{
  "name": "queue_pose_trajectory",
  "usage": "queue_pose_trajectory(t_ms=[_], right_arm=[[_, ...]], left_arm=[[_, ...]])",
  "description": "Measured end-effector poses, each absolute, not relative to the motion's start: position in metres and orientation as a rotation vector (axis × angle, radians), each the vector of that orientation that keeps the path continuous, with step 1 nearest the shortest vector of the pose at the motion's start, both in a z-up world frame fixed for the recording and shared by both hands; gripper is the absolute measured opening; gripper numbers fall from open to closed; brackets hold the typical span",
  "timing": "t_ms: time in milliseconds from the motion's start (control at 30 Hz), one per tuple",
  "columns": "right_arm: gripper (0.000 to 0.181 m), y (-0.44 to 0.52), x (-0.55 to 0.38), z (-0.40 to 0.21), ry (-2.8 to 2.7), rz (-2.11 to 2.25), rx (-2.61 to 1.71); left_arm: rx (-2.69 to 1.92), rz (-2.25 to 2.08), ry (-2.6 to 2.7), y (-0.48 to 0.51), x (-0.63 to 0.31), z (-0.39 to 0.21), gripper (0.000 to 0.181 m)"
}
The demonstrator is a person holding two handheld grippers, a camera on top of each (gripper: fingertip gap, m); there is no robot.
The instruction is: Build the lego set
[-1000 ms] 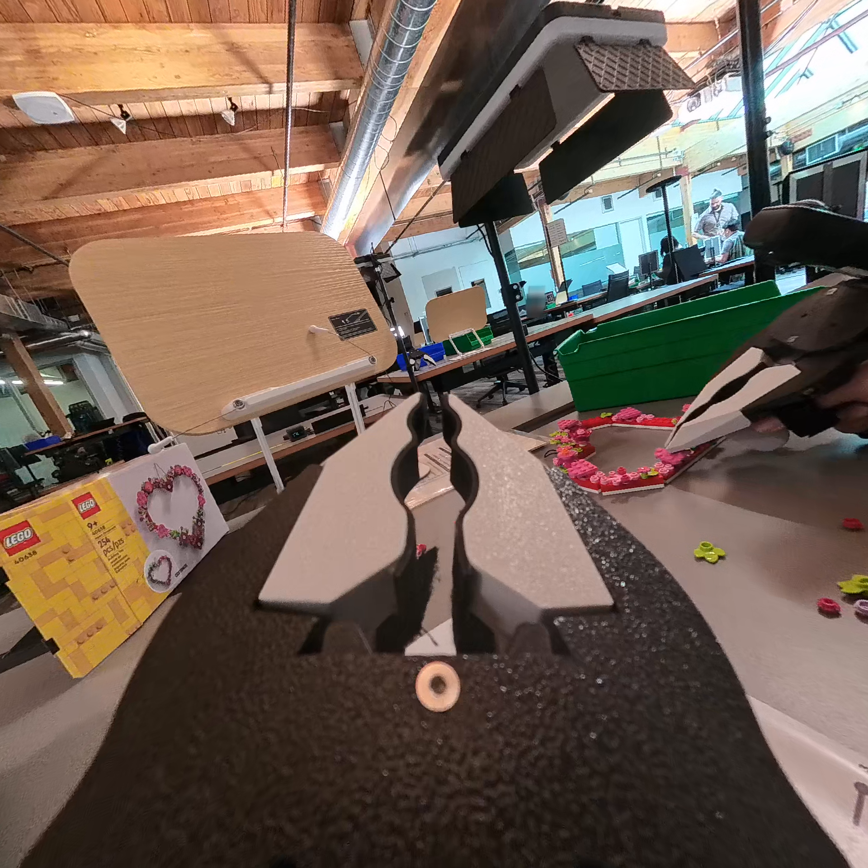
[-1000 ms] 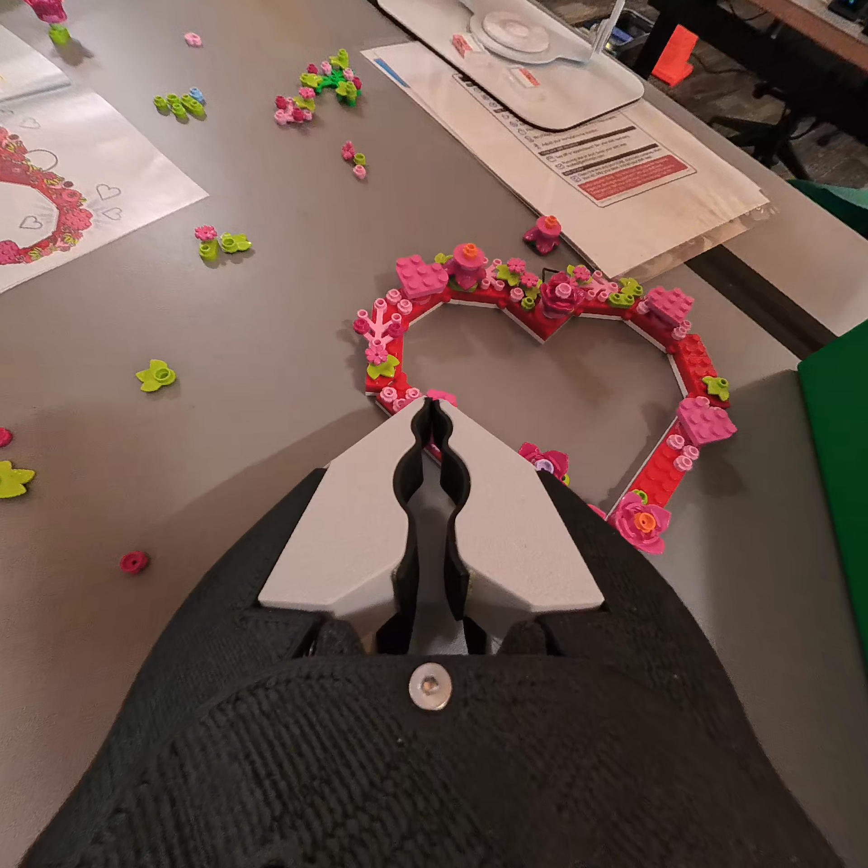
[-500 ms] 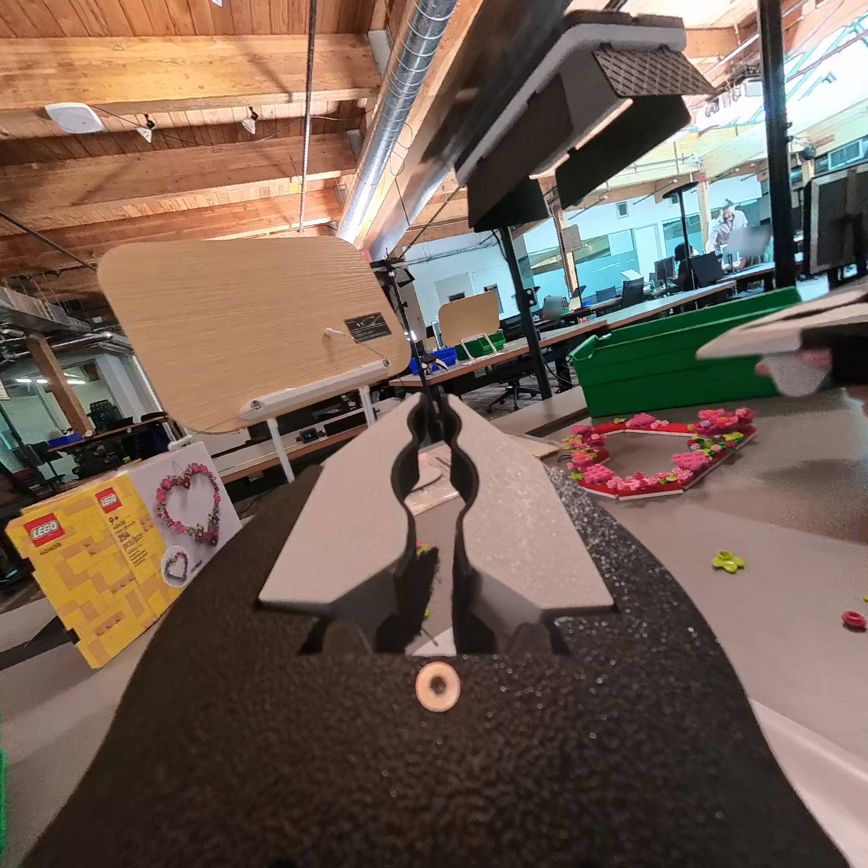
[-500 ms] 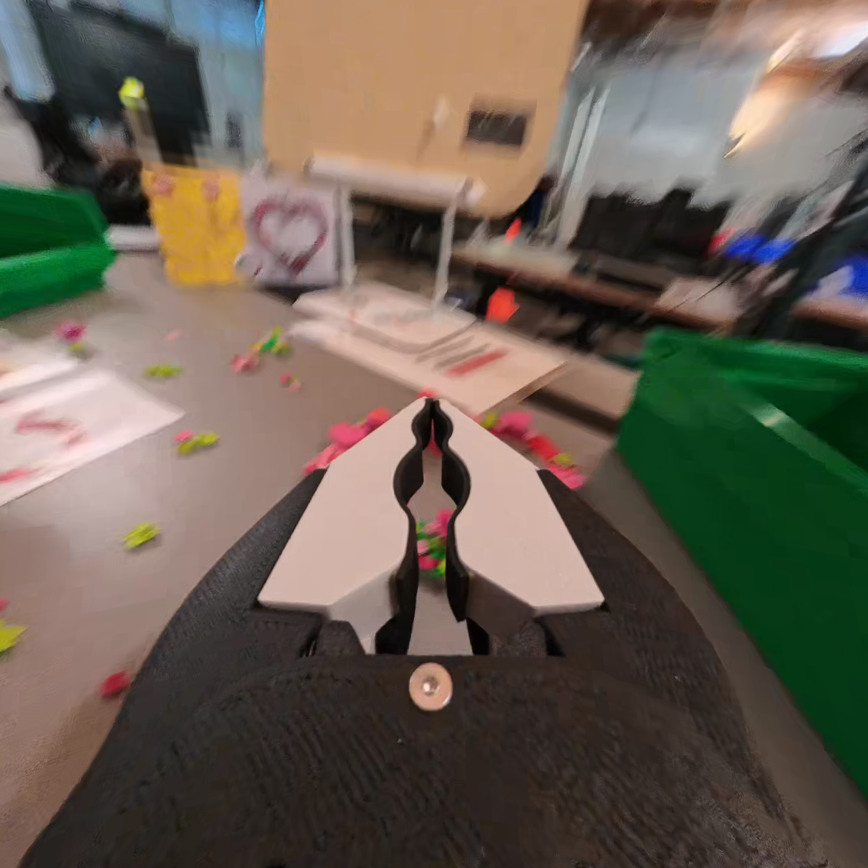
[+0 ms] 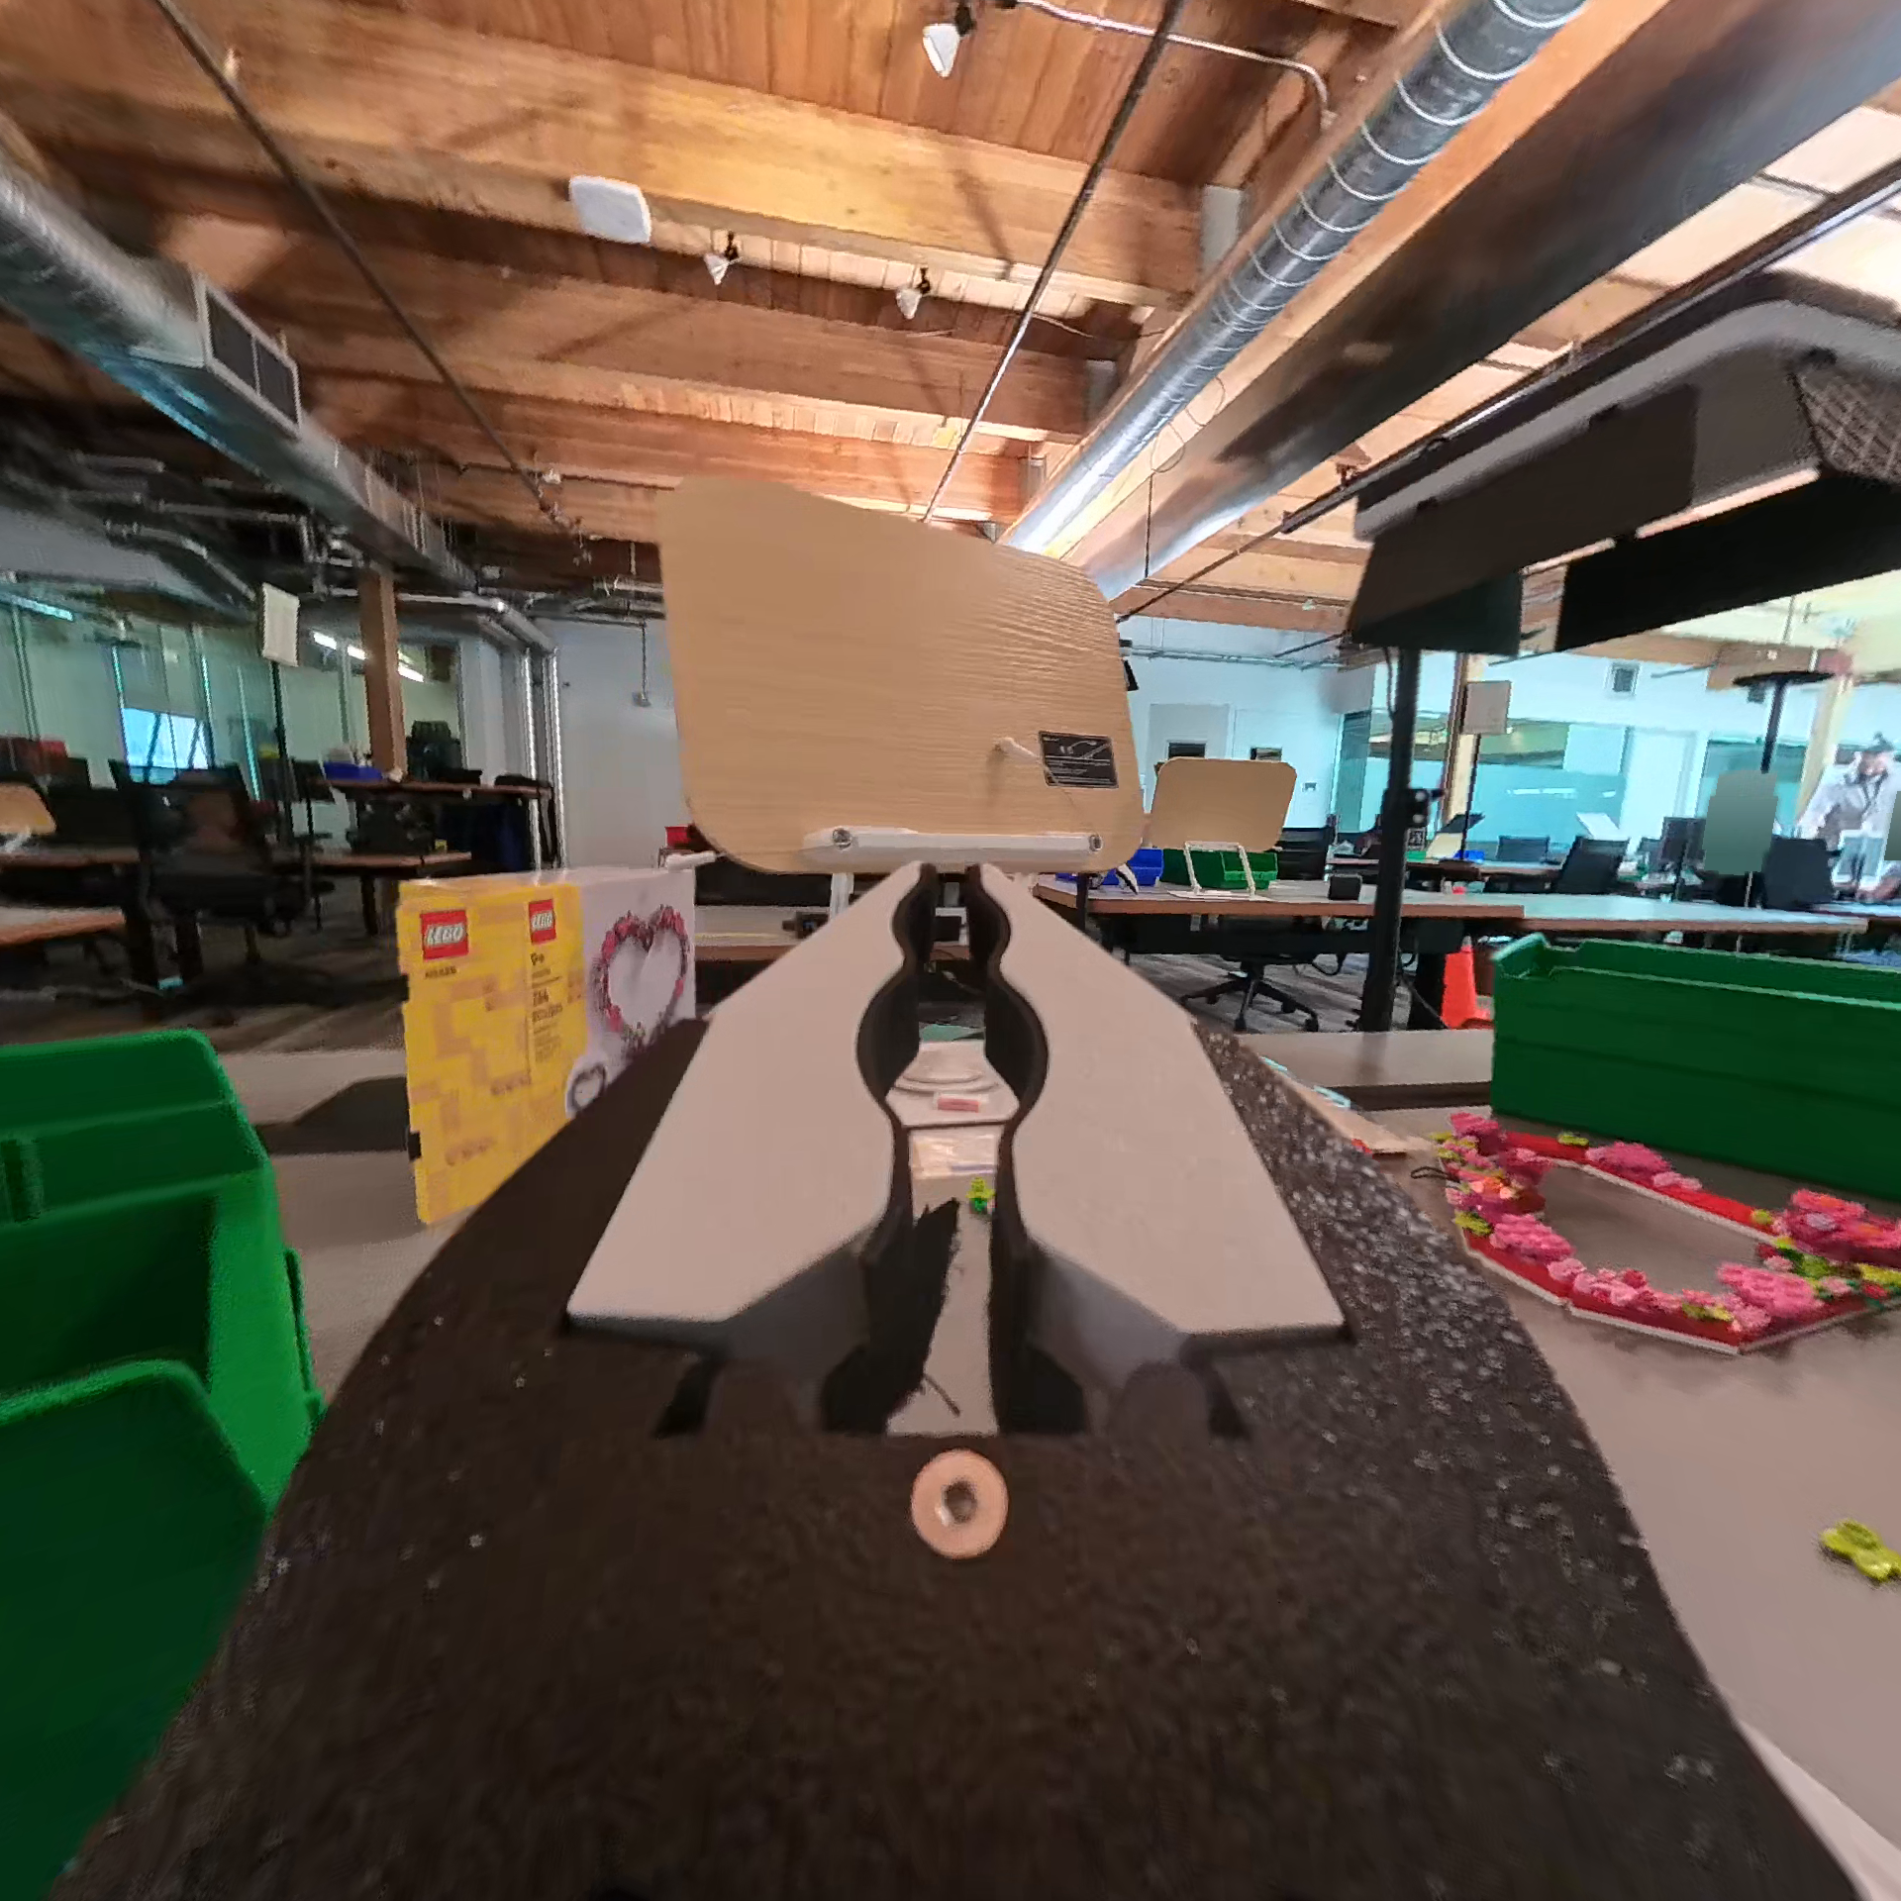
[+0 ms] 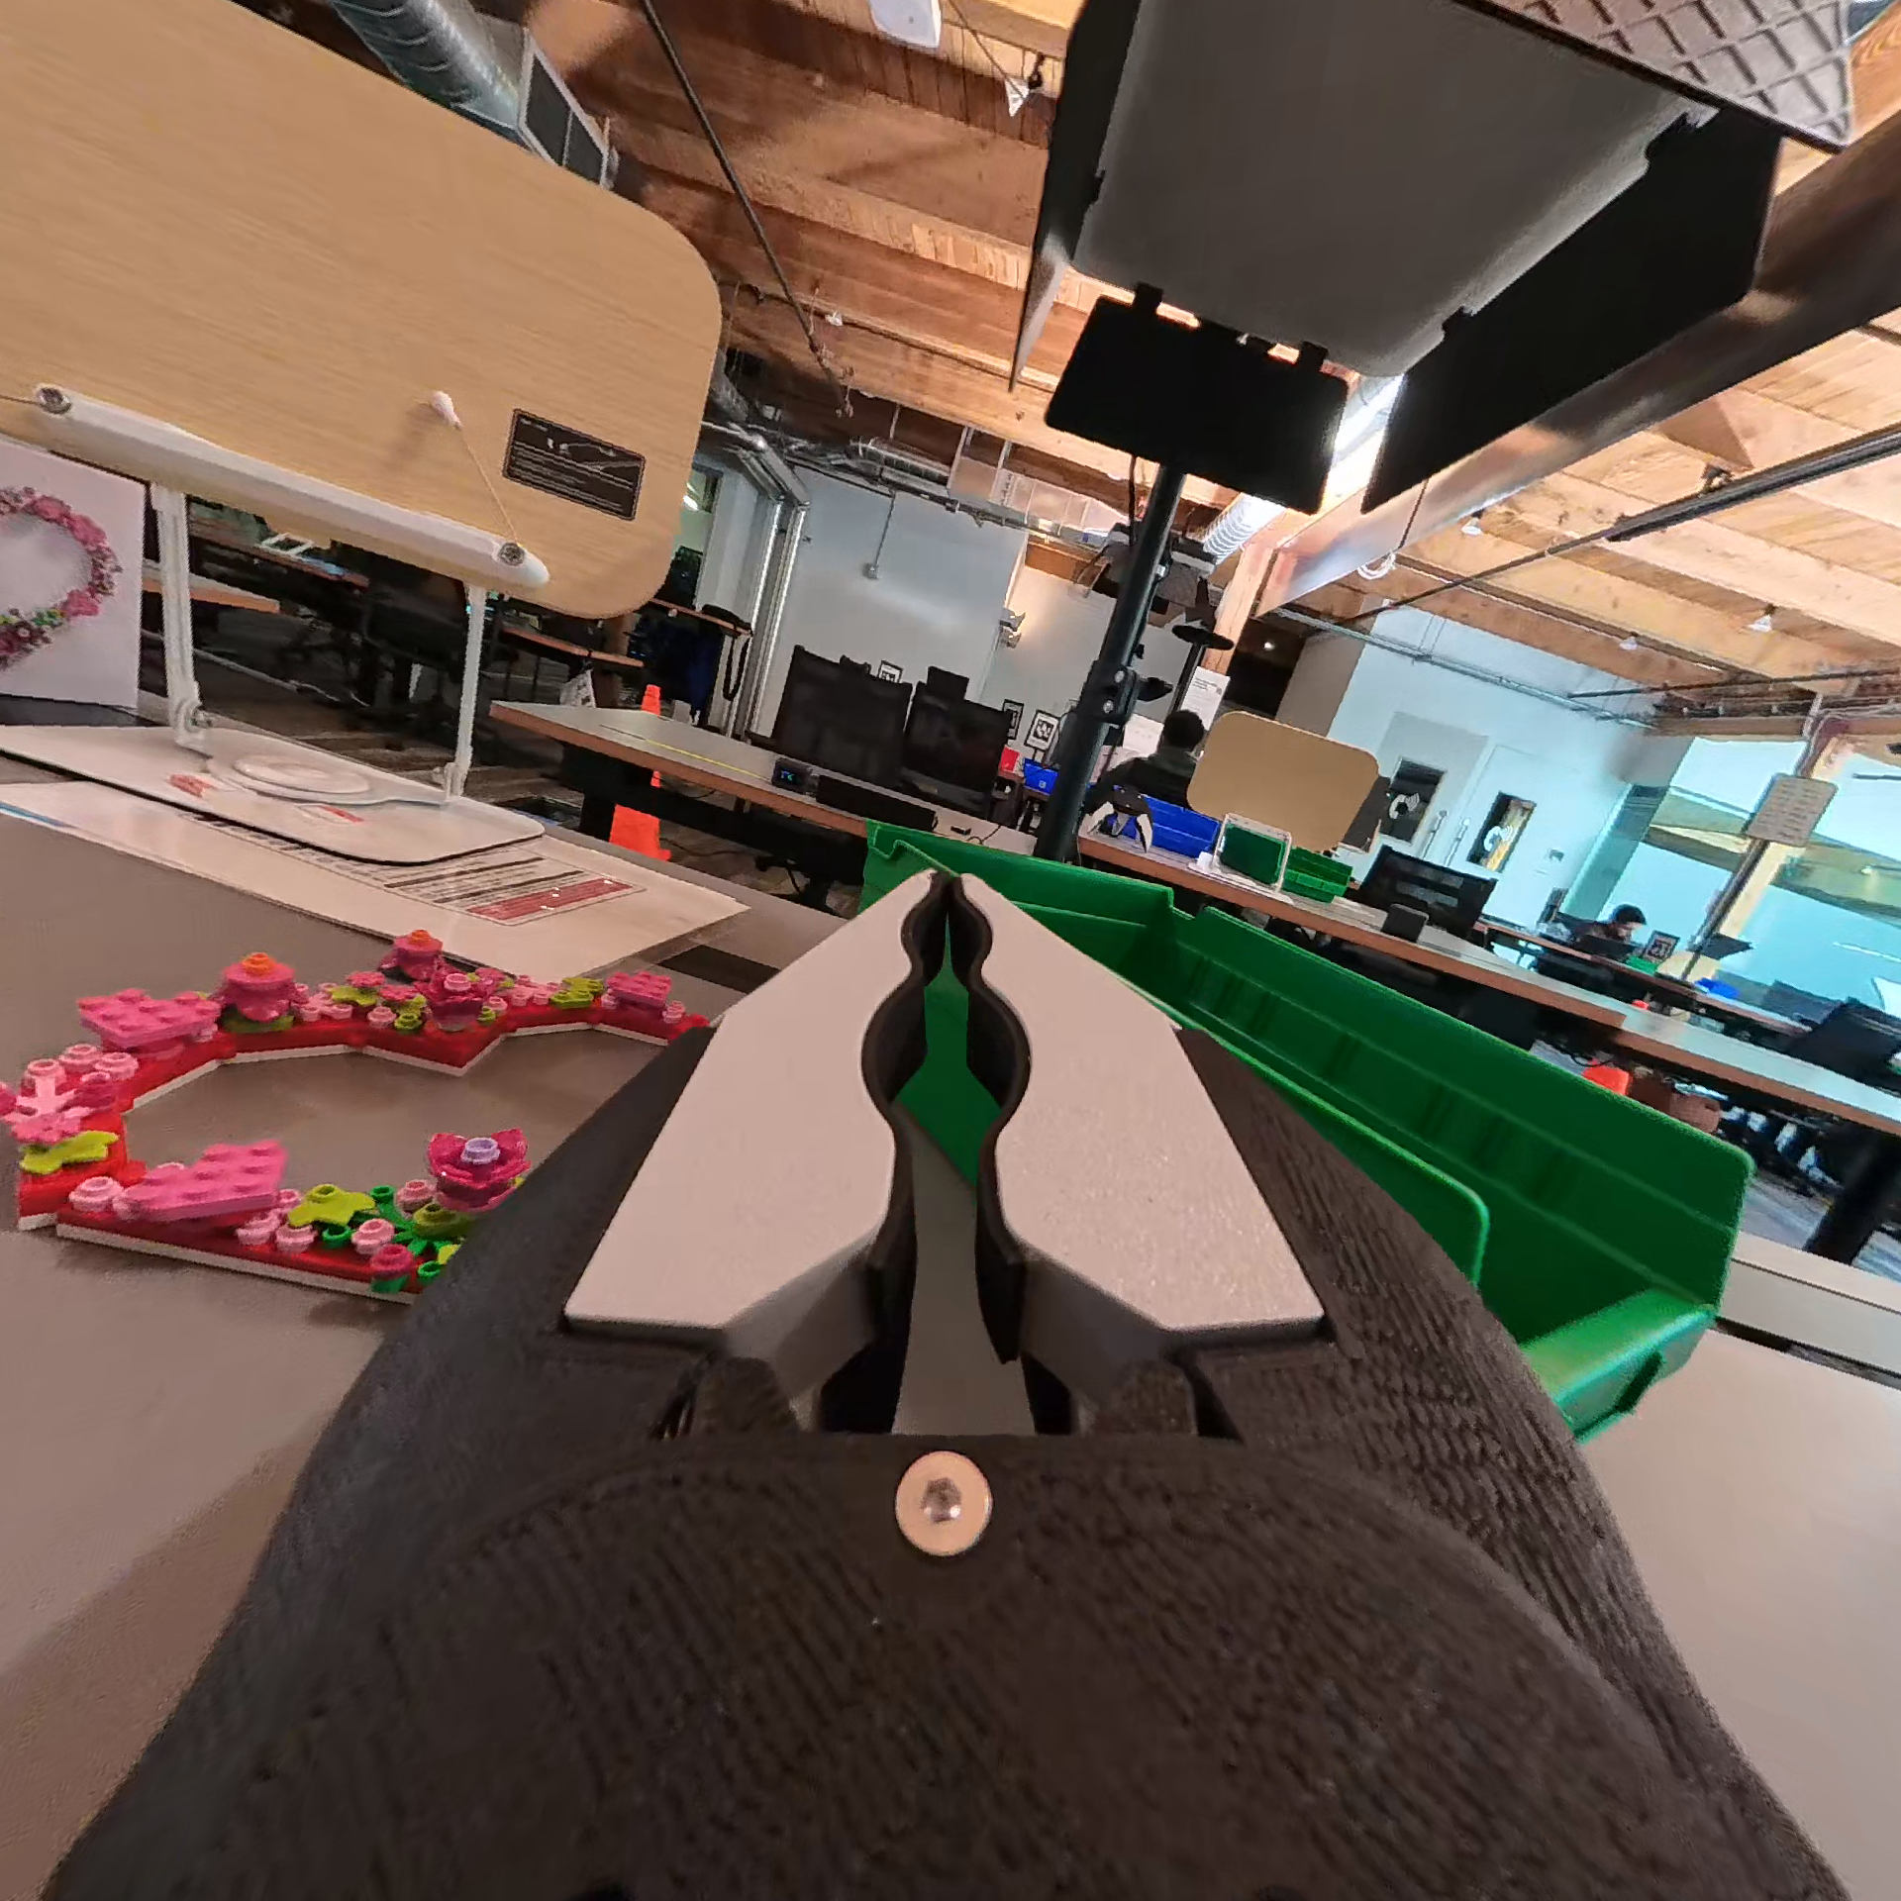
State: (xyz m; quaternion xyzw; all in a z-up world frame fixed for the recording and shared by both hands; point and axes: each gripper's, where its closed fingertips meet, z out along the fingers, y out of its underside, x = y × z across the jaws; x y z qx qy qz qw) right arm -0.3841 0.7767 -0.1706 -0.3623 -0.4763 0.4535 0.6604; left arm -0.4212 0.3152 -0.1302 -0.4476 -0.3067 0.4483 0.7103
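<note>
The red heart-shaped lego frame, covered with pink flowers and green leaves, lies flat on the grey table. It is at the right in the left wrist view (image 5: 1646, 1250) and at the left in the right wrist view (image 6: 257, 1101). My left gripper (image 5: 955, 876) is shut and empty, held level above the table, and points at the wooden board stand (image 5: 895, 679). My right gripper (image 6: 944, 887) is shut and empty, to the right of the heart and apart from it, and points over the green bin (image 6: 1337, 1090).
A yellow lego box (image 5: 514, 1039) stands at the back left. A green bin (image 5: 123, 1337) sits close on the left and another (image 5: 1697, 1049) behind the heart. A loose green leaf piece (image 5: 1862, 1548) lies on the table. A printed sheet (image 6: 463, 874) lies under the stand's base. My hands' fingertips stand some 45 cm from each other.
My right gripper has lifted off the heart's lower edge and swung up and right toward the green bin. My left gripper has turned left and levelled; the right gripper has left its view.
</note>
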Motion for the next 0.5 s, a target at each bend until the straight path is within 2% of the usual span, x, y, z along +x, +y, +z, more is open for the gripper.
queue_pose_trajectory(t_ms=[500], right_arm=[[0.000,0.7812,-0.3846,-0.1720,-1.069,1.027,-0.842]], left_arm=[[-1.016,0.982,-0.675,0.3211,-0.4232,-0.1361,0.002]])
